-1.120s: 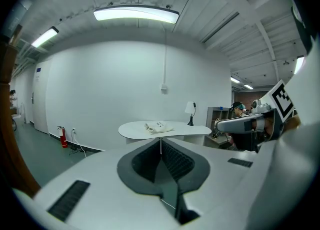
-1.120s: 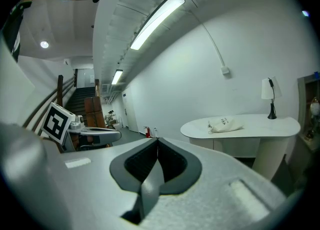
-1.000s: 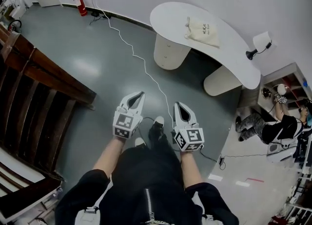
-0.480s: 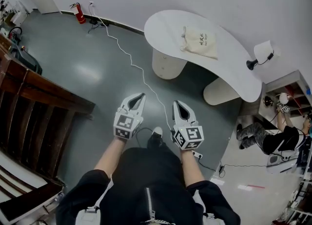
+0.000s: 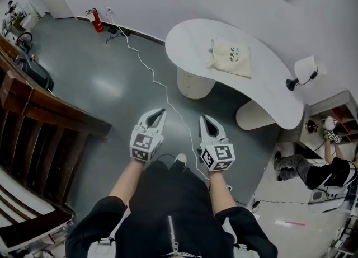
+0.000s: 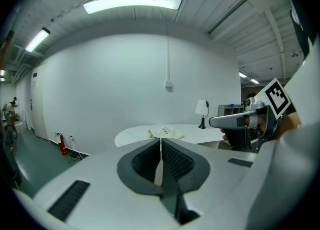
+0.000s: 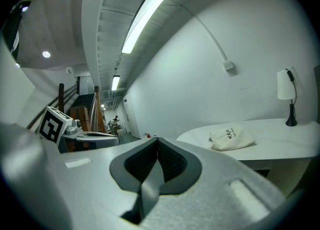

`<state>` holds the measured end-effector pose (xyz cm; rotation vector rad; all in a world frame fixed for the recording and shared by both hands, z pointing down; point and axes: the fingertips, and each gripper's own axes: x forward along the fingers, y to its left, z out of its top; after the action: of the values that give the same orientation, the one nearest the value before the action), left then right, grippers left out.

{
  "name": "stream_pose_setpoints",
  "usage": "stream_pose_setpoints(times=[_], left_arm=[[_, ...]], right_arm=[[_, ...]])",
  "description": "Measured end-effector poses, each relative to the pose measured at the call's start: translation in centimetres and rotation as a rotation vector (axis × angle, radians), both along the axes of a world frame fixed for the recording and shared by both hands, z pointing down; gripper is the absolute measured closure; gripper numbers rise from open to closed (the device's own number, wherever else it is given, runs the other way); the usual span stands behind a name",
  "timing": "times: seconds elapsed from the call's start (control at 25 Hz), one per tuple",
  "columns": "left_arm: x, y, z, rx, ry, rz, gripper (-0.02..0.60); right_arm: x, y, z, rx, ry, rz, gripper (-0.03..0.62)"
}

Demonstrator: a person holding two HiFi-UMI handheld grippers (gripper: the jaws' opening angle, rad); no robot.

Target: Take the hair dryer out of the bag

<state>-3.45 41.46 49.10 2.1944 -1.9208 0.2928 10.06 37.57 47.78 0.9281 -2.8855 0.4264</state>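
On white curved desk (image 5: pixel 190 33): cream bag (image 5: pixel 230 57), lying flat, apparently closed; lamp (image 5: pixel 306 68) at one end. Grey floor (image 5: pixel 100 83) below. Left tool (image 5: pixel 160 111), right tool (image 5: pixel 203 118): both shut, empty, well apart from desk.

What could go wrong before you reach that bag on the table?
The white cable crosses the floor by the shoe and could cause a trip. The left gripper and right gripper are shut, so they must open before grabbing the bag, or may just push it along the table.
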Motion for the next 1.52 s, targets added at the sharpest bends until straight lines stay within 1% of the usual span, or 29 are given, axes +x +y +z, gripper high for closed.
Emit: stream_pose_setpoints(times=[0.32, 0.52, 0.64, 0.76, 1.08, 1.36, 1.52], left_arm=[[-0.2, -2.0, 0.1, -0.003, 0.004, -0.005, 0.565], [-0.5, -4.5, 1.0, -0.007, 0.020, 0.011, 0.565], [-0.8, -6.9, 1.0, -0.004, 0.021, 0.035, 0.565], [-2.0, -9.7, 0.8, 0.003, 0.016, 0.057, 0.565], [-4.9, -16.4, 0.9, -0.011, 0.026, 0.115, 0.565], [-8.2, -20.5, 1.6, -0.024, 0.042, 0.156, 0.565], [-9.5, -21.8, 2.1, -0.031, -0.002, 0.192, 0.565]], right_arm=[[0.2, -1.7, 0.7, -0.017, 0.010, -0.005, 0.589], [-0.7, -3.3, 1.4, -0.025, 0.027, -0.004, 0.589], [-1.3, -5.4, 1.4, -0.023, 0.034, 0.007, 0.589], [-2.8, -7.8, 1.1, -0.017, 0.034, 0.019, 0.589], [-6.0, -13.8, 0.8, -0.031, 0.038, 0.074, 0.589], [-9.5, -17.2, 1.4, -0.044, 0.070, 0.103, 0.589], [-11.3, -18.7, 1.5, -0.048, 0.078, 0.123, 0.589]])
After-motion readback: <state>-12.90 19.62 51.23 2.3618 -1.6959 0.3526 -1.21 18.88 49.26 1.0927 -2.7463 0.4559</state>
